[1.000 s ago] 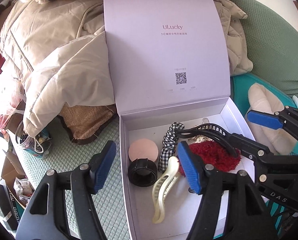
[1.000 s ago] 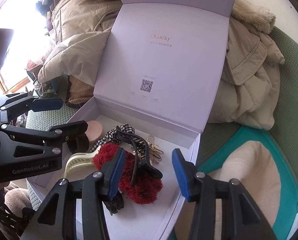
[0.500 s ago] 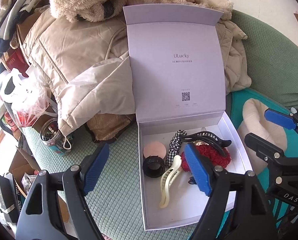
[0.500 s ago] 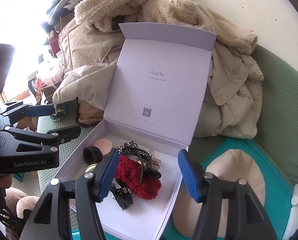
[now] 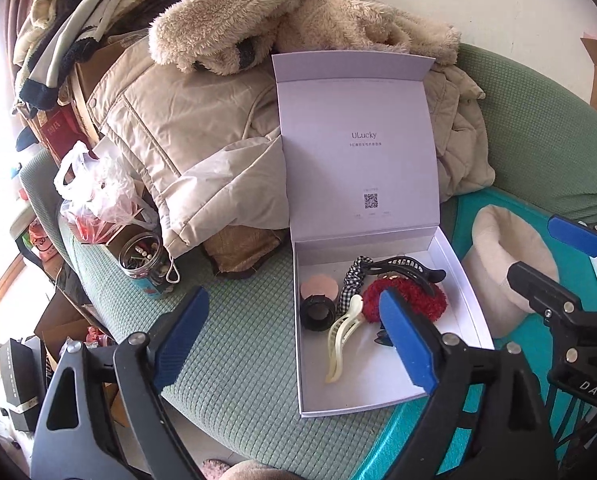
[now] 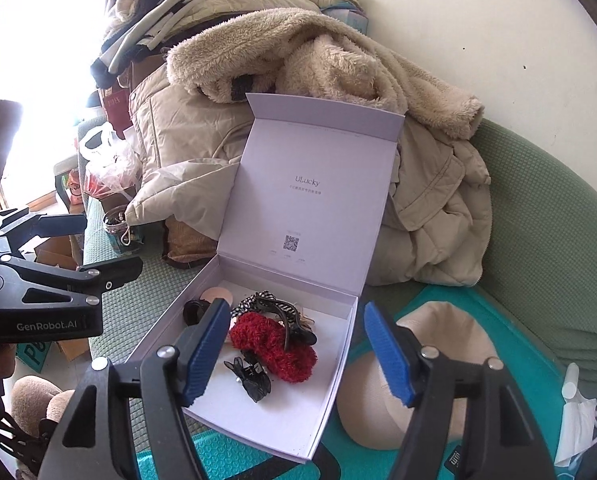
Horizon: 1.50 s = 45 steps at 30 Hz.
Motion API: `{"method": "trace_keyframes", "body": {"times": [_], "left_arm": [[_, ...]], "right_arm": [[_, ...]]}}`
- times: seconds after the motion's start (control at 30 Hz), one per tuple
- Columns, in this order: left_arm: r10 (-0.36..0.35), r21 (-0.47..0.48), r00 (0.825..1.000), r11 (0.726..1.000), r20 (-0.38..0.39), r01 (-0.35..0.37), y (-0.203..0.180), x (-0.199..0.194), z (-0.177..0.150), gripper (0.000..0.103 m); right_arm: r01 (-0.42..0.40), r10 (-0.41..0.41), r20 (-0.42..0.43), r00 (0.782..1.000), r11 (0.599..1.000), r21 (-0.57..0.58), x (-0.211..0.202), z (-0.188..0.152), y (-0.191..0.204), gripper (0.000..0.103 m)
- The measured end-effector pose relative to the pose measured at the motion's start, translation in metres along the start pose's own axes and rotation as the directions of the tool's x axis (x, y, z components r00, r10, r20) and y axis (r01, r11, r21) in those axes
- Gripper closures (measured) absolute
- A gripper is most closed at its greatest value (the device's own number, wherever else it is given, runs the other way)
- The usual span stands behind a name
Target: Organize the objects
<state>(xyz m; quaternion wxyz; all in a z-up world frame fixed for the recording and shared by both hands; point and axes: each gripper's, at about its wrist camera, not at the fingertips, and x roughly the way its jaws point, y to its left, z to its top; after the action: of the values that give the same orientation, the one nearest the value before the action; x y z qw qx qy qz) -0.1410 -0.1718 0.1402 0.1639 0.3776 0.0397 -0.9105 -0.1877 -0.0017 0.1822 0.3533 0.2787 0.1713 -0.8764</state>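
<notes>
Left gripper (image 5: 294, 340) had just been opening, jaws wide apart, nothing between the blue pads; it angled down toward the sofa, above and back from the box. In its own view the left pad sat at 7 o'clock over the green sofa cover (image 5: 238, 344), the right pad at 5 o'clock overlapping the box's near corner. Right gripper (image 6: 294, 356) likewise just been opening, jaws spread, empty, tilted down at the box from the right side; its left pad covered the box's near-left part, its right pad hung over the beige hat (image 6: 438, 360). Each gripper showed in the other's view: left one at 9 o'clock in the right view, right one at 3 o'clock in the left view.

White box (image 5: 470, 300) lay on the sofa cover, lid (image 5: 358, 140) standing upright against a tan coat (image 5: 186, 120). Inside, toward the far end: pink round puff (image 5: 318, 286) at far left, black ring (image 5: 317, 312) just in front of it and touching, checked scrunchie (image 5: 348, 284) beside them, cream hair claw (image 5: 340, 344) lying lengthwise toward the middle, red fluffy scrunchie (image 5: 422, 300) at right with a long black clip (image 5: 406, 270) across its top. Small black bow clip (image 6: 252, 378) lay in front of the red scrunchie. Near half of the box floor bare.

Fleece jacket (image 5: 298, 12) piled behind the lid at 12 o'clock. Glass jar (image 5: 144, 256) and plastic bag (image 5: 94, 192) at 9 o'clock of the box.
</notes>
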Motion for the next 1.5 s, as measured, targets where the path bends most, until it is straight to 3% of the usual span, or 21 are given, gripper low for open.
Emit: {"method": "trace_keyframes", "body": {"times": [0.33,0.9,1.5], "left_arm": [[0.020,-0.003,1.000,1.000,-0.004,-0.020,0.000,-0.032,-0.027,0.015],[0.030,-0.047,0.996,0.998,-0.080,-0.034,0.007,-0.042,-0.072,0.015],[0.029,-0.061,0.994,0.998,-0.101,-0.035,0.008,-0.050,-0.089,0.015]], "right_arm": [[-0.006,0.006,-0.007,1.000,1.000,0.014,-0.024,-0.019,0.011,0.032],[-0.036,0.037,-0.057,0.998,0.999,0.014,-0.036,-0.051,0.026,0.032],[-0.048,0.047,-0.071,0.996,0.999,-0.007,-0.039,-0.058,0.038,0.032]]}}
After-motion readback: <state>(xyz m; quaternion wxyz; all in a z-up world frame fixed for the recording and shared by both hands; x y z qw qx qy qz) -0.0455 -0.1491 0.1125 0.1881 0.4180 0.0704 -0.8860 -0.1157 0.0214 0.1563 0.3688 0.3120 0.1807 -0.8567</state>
